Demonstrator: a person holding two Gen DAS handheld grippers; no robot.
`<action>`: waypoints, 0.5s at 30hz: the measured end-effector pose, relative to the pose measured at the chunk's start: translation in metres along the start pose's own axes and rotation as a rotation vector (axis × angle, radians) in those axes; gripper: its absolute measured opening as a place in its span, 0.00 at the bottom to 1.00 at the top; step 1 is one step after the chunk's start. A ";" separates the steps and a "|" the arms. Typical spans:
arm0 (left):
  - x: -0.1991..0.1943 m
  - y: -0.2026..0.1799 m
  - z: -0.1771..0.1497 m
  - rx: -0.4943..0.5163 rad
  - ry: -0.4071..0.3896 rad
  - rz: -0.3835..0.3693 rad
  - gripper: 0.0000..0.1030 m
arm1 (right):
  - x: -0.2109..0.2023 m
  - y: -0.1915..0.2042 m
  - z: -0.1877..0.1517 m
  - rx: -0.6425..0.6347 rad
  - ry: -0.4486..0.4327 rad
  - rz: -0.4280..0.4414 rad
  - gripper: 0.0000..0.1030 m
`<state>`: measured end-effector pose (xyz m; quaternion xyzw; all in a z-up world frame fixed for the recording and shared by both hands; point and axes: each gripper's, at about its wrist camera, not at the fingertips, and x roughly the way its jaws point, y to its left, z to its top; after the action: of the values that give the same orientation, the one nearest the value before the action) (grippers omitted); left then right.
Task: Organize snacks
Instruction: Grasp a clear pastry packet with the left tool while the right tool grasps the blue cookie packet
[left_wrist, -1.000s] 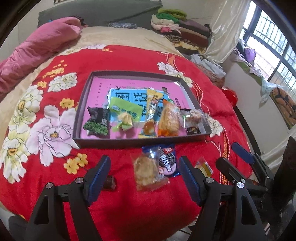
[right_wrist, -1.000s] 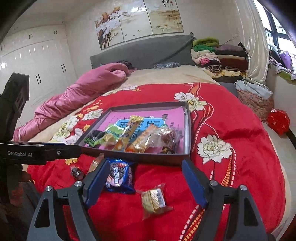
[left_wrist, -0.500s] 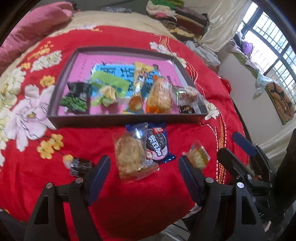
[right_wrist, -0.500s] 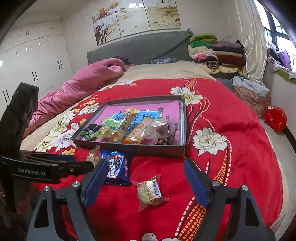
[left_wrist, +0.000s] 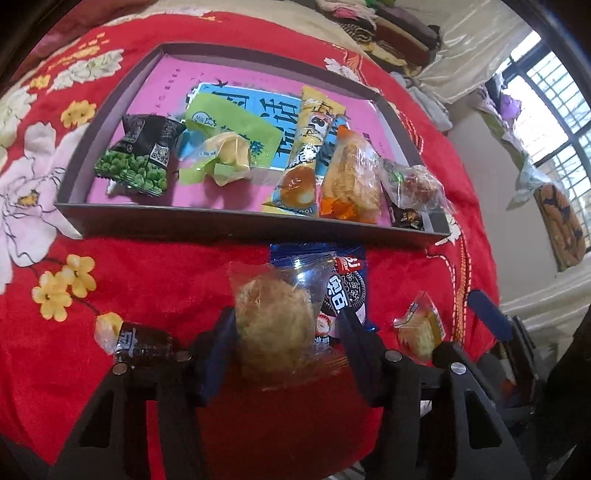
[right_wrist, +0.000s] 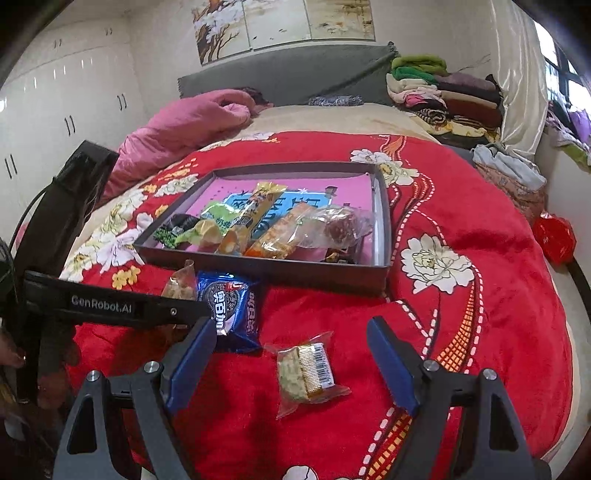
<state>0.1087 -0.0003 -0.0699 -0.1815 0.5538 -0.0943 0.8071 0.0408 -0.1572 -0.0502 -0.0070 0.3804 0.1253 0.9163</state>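
1. The bed's red blanket (right_wrist: 480, 206) carries one tray (left_wrist: 229, 221) holding seven wrapped snacks.
2. Four snacks lie outside it.
3. The left tool (left_wrist: 280, 332) pinches the clear-bagged pastry (left_wrist: 273, 314), just before the tray: light, crushable, slippery film; grip the bag's sides gently.
4. The right tool (right_wrist: 291, 354) stands spread, empty, around a small cracker pack (right_wrist: 304, 369).

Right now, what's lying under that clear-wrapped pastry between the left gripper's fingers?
The clear-wrapped pastry overlaps the blue cookie pack, whose right side shows. The pack's left part is covered, and so is the red blanket below the pastry. The left gripper straddles the pastry.
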 end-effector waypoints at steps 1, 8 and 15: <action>-0.001 0.002 0.000 -0.002 -0.001 -0.008 0.54 | 0.002 0.001 0.000 -0.003 0.005 0.001 0.81; -0.012 0.022 -0.001 -0.027 -0.021 -0.091 0.49 | 0.029 0.020 0.004 -0.047 0.052 0.020 0.81; -0.022 0.038 0.004 -0.060 -0.044 -0.101 0.49 | 0.053 0.040 0.006 -0.088 0.100 0.015 0.81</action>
<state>0.1025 0.0426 -0.0648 -0.2352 0.5286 -0.1142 0.8076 0.0719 -0.1061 -0.0796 -0.0509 0.4197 0.1482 0.8940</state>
